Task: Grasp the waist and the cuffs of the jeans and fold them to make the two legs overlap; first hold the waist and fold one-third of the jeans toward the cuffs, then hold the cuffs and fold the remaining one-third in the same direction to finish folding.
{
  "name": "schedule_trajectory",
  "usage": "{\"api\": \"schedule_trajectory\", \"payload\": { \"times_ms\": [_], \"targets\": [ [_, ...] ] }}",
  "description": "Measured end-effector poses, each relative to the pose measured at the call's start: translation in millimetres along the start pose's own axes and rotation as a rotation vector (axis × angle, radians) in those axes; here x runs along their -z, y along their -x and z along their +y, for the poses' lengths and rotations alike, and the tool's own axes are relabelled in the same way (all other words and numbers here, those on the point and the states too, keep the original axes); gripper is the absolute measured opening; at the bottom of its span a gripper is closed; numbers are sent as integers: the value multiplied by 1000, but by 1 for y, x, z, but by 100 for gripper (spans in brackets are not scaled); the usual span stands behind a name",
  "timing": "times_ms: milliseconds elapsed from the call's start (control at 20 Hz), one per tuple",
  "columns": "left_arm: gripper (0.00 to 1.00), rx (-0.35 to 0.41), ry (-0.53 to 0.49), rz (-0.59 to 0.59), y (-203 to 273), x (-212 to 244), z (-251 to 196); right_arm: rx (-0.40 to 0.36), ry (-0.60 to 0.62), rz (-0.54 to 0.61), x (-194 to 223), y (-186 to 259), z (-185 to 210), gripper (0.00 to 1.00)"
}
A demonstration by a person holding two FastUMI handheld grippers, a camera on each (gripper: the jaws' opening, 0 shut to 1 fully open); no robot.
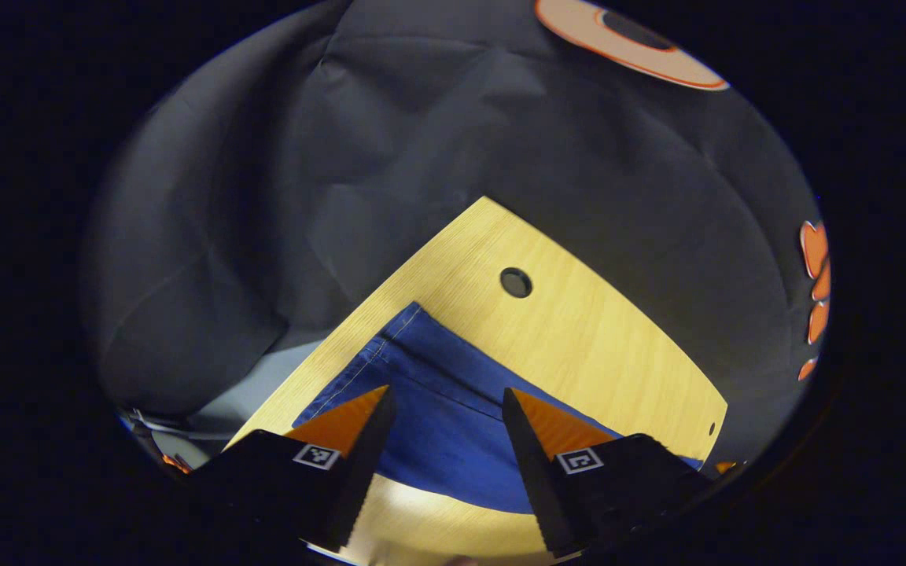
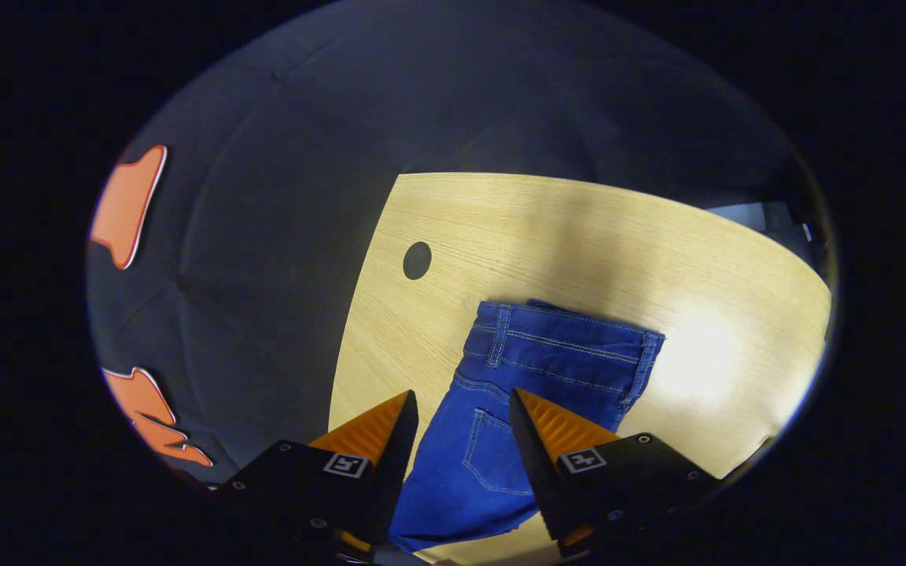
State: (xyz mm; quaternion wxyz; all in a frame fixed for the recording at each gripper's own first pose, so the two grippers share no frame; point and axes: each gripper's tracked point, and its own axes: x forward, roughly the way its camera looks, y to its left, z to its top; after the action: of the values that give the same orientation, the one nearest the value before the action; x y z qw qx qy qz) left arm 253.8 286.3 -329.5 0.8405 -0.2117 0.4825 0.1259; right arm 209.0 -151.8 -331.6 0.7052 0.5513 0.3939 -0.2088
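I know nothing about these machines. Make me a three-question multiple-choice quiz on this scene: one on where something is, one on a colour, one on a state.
1. Where do the jeans lie?
A. on the wooden table
B. on the floor
C. over a chair

2. What colour are the jeans?
A. black
B. blue
C. white

3. How do the right tongs stand?
A. shut on the jeans
B. shut on nothing
C. open above the jeans

Answers: 1 A, denim rests flat on the tabletop. 2 B, blue cloth with pale stitching. 3 C, the fingers stand apart with denim showing between them; the left tongs are open too.
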Motion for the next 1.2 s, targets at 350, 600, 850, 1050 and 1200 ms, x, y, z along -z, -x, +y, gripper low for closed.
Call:
{"api": "schedule_trajectory", "payload": {
  "times_ms": [350, 600, 850, 1050, 1200],
  "targets": [
    [98, 31, -82, -257, 45, -10, -24, 62, 135, -14, 20, 12, -42, 98],
    [98, 79, -150, -444, 89, -13, -41, 127, 154, 0, 31, 11, -82, 98],
    [98, 119, -262, -589, 143, -7, -62, 133, 148, 24, 32, -3, -94, 98],
    [98, 140, -309, -636, 171, 7, -78, 137, 168, 25, 34, -17, -94, 98],
    [98, 151, -352, -652, 184, 16, -85, 147, 196, 25, 35, -25, -96, 98]
  ]
}}
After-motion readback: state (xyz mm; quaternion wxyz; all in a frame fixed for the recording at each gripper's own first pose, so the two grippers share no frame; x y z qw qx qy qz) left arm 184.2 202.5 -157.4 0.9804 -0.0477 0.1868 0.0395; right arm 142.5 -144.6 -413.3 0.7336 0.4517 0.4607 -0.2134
